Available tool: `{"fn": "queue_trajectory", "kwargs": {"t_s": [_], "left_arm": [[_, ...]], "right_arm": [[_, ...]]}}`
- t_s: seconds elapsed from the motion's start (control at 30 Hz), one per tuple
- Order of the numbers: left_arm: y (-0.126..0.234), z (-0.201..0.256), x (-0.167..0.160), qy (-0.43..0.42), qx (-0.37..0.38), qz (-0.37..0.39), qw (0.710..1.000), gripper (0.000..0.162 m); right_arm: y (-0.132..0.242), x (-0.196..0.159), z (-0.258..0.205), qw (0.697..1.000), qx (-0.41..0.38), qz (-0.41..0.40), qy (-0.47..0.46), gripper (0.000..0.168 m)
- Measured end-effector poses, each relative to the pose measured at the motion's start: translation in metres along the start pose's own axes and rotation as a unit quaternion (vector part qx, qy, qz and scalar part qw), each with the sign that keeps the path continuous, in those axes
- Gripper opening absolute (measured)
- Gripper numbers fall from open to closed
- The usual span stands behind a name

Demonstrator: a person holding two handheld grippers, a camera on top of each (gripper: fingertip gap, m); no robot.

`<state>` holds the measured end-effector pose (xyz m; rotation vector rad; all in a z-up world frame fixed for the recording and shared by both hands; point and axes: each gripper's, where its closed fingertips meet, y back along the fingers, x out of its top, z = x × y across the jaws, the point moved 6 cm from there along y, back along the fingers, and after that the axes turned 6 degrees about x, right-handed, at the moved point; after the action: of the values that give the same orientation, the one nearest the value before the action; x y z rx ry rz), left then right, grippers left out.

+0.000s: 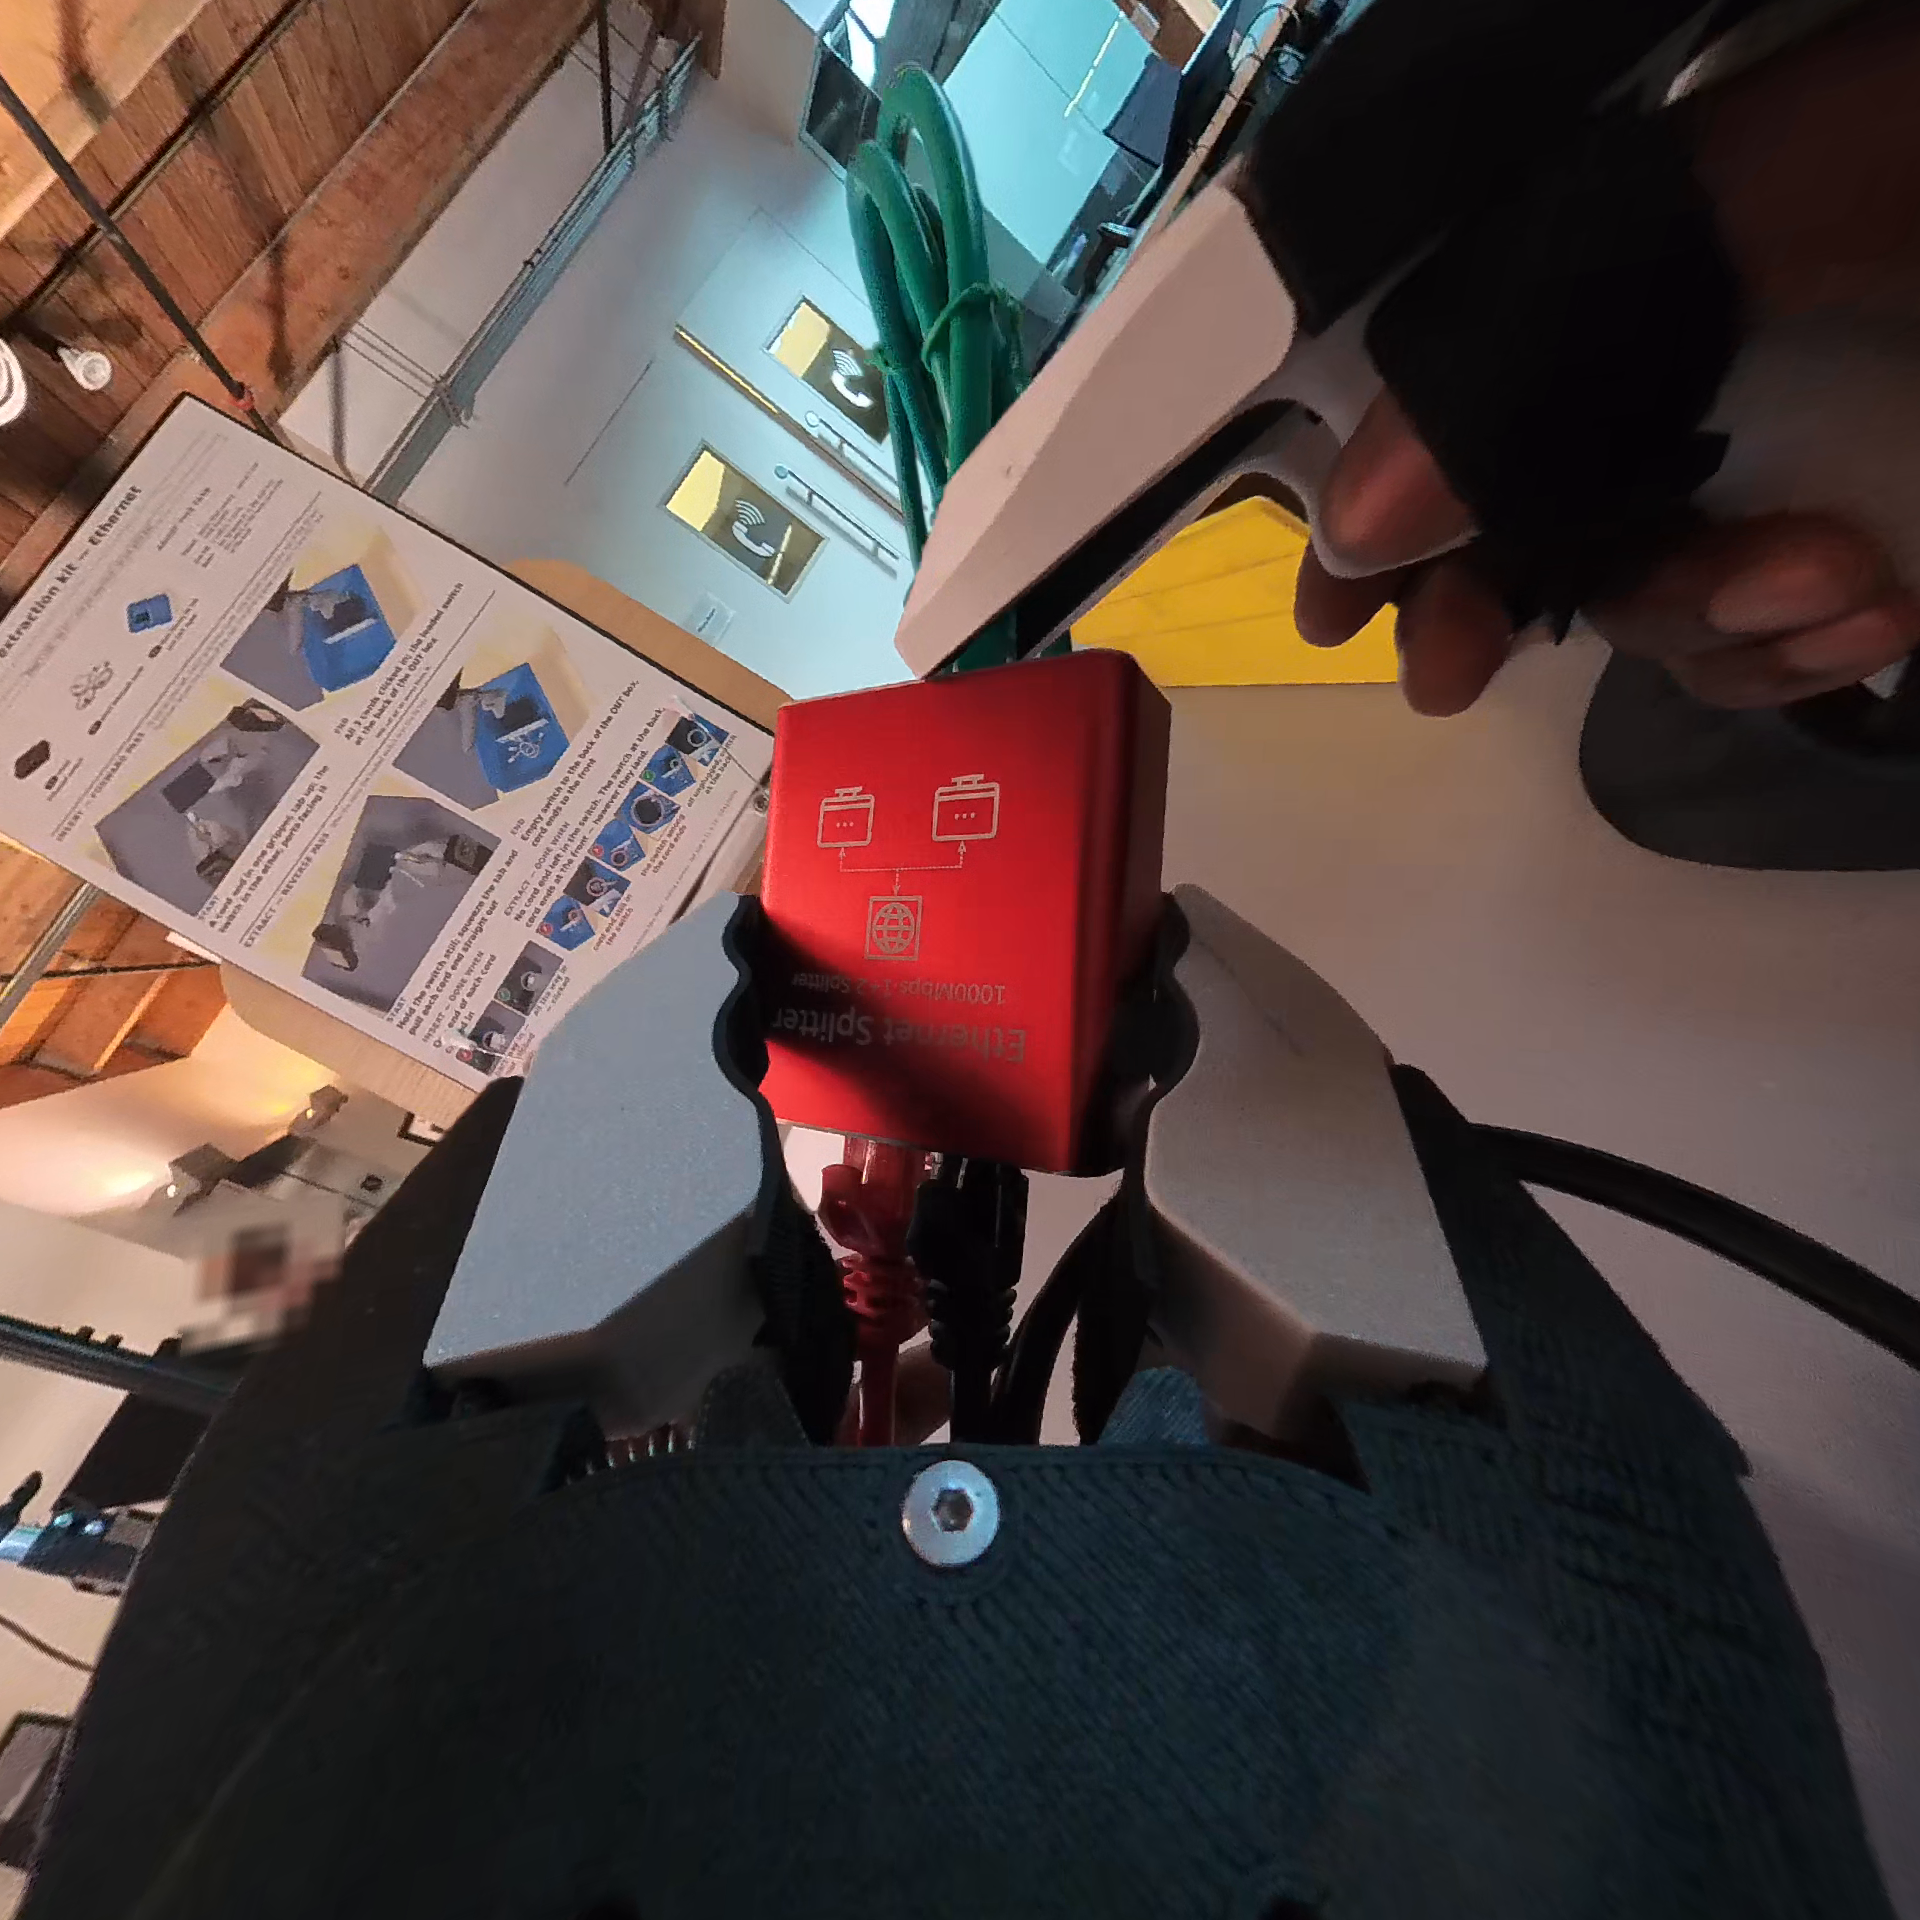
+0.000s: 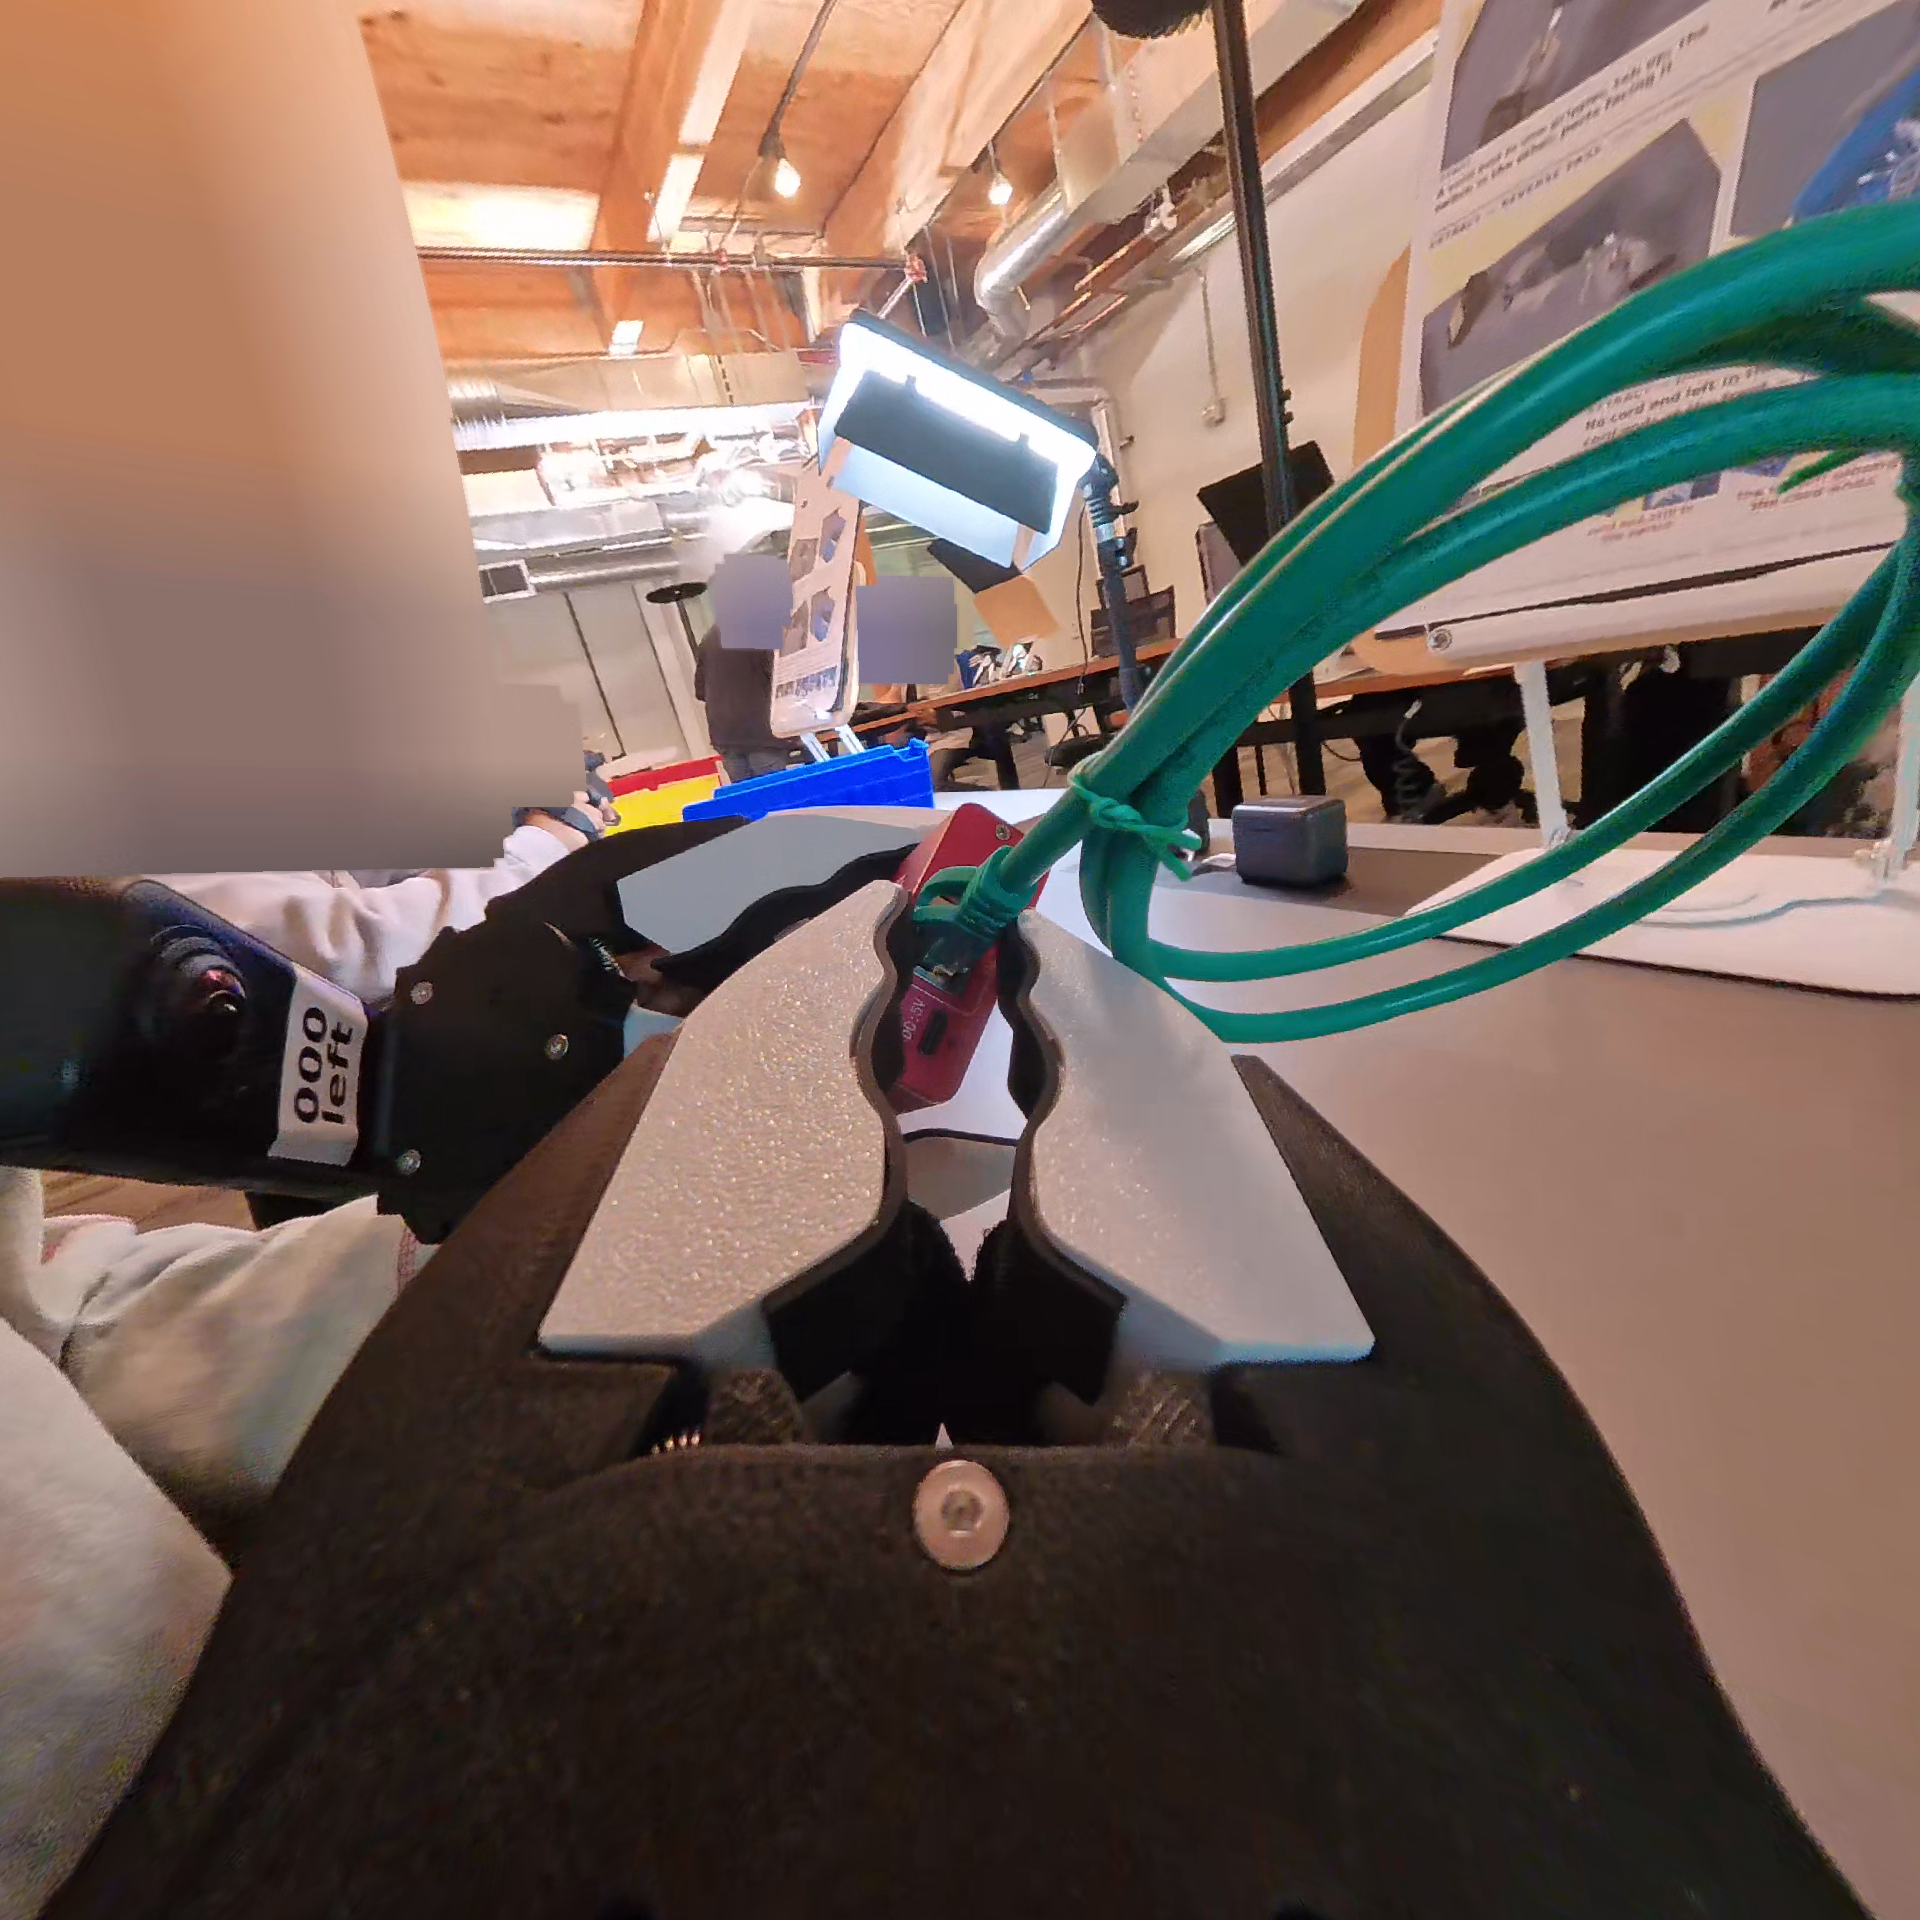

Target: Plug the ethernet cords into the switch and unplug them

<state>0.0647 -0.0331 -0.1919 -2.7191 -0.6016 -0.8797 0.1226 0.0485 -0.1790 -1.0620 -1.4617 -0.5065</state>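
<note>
Switch [image 1: 961,914], rigid red metal box, sat clenched by its flanks in left gripper [image 1: 956,1039]; right gripper [image 2: 951,961] pinched green cord [image 2: 1351,665] at its stiff plug, probably the best hold; loops springy, light.

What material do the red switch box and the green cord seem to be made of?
Red switch box: probably anodised aluminium, with a smooth satin sheen, crisp rounded edges and pale engraved-looking marks; painted metal or plastic is also possible.
Green cord: flexible plastic or rubber jacket, slightly glossy, bending in smooth loops held by a green tie. Its plug looks like clear plastic under a green boot.
</note>
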Motion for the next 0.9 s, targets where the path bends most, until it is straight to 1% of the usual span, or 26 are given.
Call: {"fn": "queue_trajectory", "kwargs": {"t_s": [0.1, 0.13, 0.17, 0.23, 0.27, 0.3, 0.57, 0.6, 0.67, 0.73, 0.83, 0.9], "left_arm": [[0.0, 0.0, 0.001, -0.004, 0.016, 0.008, 1.0, 0.071], [0.001, -0.001, 0.002, -0.011, 0.029, 0.01, 0.999, 0.071], [0.002, -0.003, 0.002, -0.023, 0.043, 0.012, 0.999, 0.071], [0.003, -0.004, 0.002, -0.046, 0.059, 0.012, 0.997, 0.072], [0.003, -0.003, 0.001, -0.06, 0.065, 0.008, 0.996, 0.072], [0.004, -0.002, -0.001, -0.078, 0.074, 0.007, 0.994, 0.071], [0.006, 0.001, 0.005, -0.142, 0.099, 0.029, 0.984, 0.072], [0.006, 0.001, 0.006, -0.15, 0.102, 0.032, 0.983, 0.072], [0.007, 0.003, 0.006, -0.162, 0.108, 0.036, 0.98, 0.072], [0.007, 0.003, 0.006, -0.159, 0.105, 0.043, 0.981, 0.072], [0.008, 0.004, 0.009, -0.18, 0.113, 0.047, 0.976, 0.072], [0.009, 0.004, 0.01, -0.197, 0.121, 0.05, 0.972, 0.071]], "right_arm": [[0.0, 0.0, -0.001, 1.0, -0.006, 0.009, 0.006, 0.015], [-0.001, 0.001, -0.002, 1.0, -0.001, 0.022, -0.01, 0.015], [-0.002, 0.0, -0.002, 0.998, 0.014, 0.038, -0.05, 0.015], [-0.003, -0.002, 0.0, 0.985, 0.057, 0.064, -0.152, 0.015], [-0.003, -0.004, 0.001, 0.98, 0.063, 0.067, -0.179, 0.015], [-0.002, -0.006, 0.001, 0.98, 0.06, 0.06, -0.182, 0.015], [0.011, 0.003, 0.0, 0.987, 0.053, -0.007, -0.152, 0.019], [0.013, 0.004, 0.0, 0.988, 0.05, -0.013, -0.144, 0.019], [0.015, 0.005, -0.002, 0.993, 0.043, -0.041, -0.099, 0.02], [0.016, 0.007, -0.003, 0.995, 0.043, -0.064, -0.06, 0.021], [0.018, 0.007, -0.004, 0.995, 0.047, -0.087, -0.032, 0.025], [0.017, 0.006, -0.003, 0.995, 0.045, -0.085, -0.036, 0.025]]}}
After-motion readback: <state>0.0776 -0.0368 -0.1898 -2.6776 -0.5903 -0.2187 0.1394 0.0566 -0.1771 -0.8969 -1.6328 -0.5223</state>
